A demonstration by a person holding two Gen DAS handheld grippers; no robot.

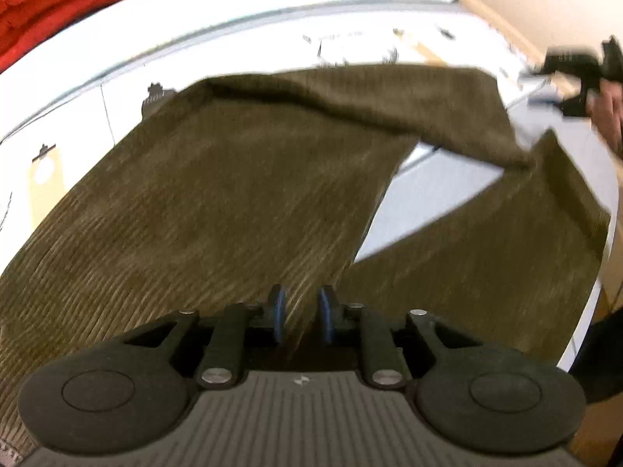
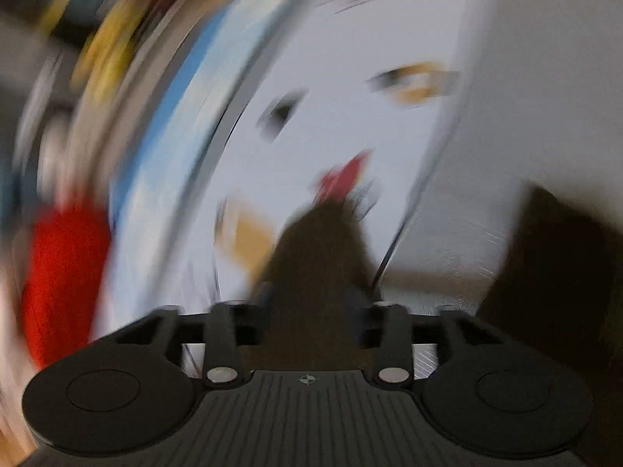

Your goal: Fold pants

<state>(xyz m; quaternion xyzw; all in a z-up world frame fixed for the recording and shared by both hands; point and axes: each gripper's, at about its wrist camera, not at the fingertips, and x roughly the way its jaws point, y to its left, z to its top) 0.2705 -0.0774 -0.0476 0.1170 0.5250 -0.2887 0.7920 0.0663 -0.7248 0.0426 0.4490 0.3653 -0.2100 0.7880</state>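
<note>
Olive-brown corduroy pants lie spread on the white table. One leg is folded across the top, and its end droops toward the other leg. My left gripper hovers low over the near part of the pants with its blue pads a little apart and nothing pinched between them. At the far right a hand holds my right gripper just clear of the folded leg. The right wrist view is badly blurred. There my right gripper has its fingers wide apart, with dark cloth seen in the gap.
A red cloth is bunched at the table's far left and also shows as a red cloth in the right wrist view. Tan paper tags lie on the table. The table's right edge runs close beside the pants.
</note>
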